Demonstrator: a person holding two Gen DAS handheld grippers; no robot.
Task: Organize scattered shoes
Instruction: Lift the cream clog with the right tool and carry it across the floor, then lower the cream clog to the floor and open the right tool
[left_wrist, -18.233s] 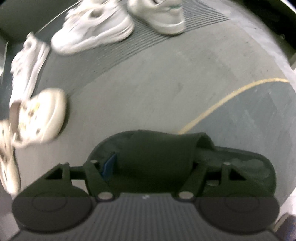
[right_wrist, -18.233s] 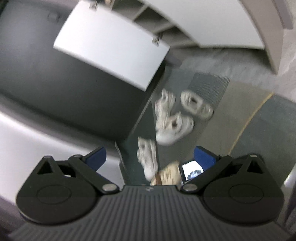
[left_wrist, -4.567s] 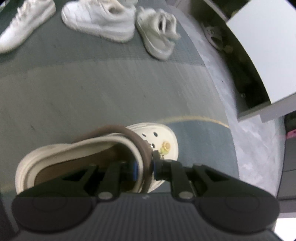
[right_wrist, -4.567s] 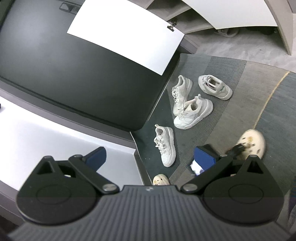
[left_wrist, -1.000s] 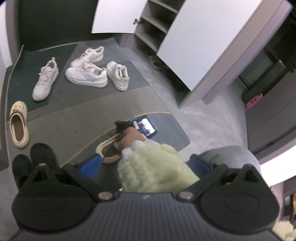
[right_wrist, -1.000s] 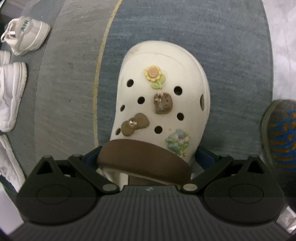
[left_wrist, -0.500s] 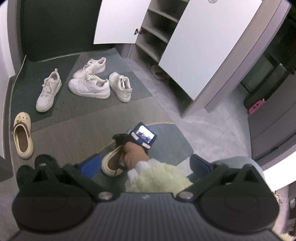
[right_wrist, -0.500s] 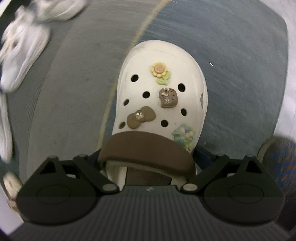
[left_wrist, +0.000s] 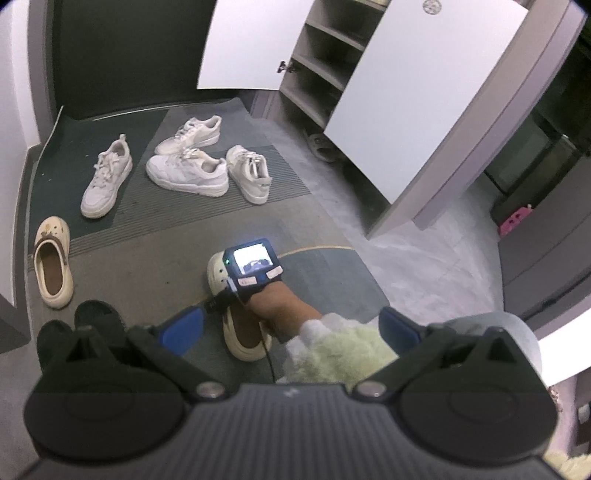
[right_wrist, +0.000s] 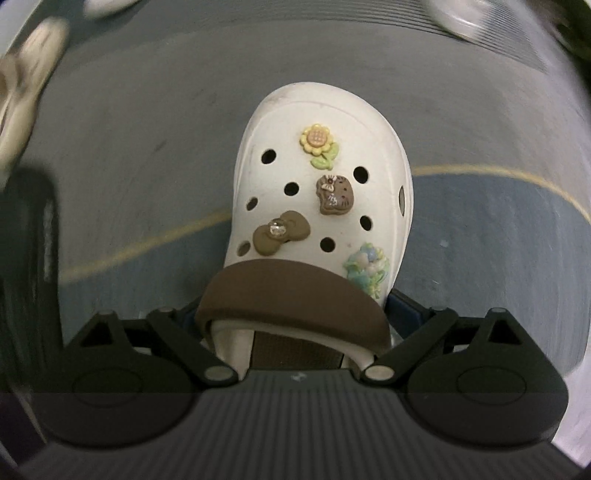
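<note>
A cream clog with charms and a brown strap fills the right wrist view. My right gripper is shut on the cream clog, one finger on each side behind the strap. In the left wrist view that clog sits low over the blue-grey mat, under the hand holding my right gripper, whose fingers are hidden. Its matching clog lies at the far left. My left gripper hangs high above the floor, open and holding nothing.
Several white sneakers lie scattered on the ribbed mat. A pair of black slippers sits beside the matching clog. The shoe cabinet stands open with bare shelves, a sandal at its foot.
The right gripper has turned with the cream clog, so the floor has swung behind it and the yellow line now crosses behind the shoe. The left gripper's view has shifted slightly.
</note>
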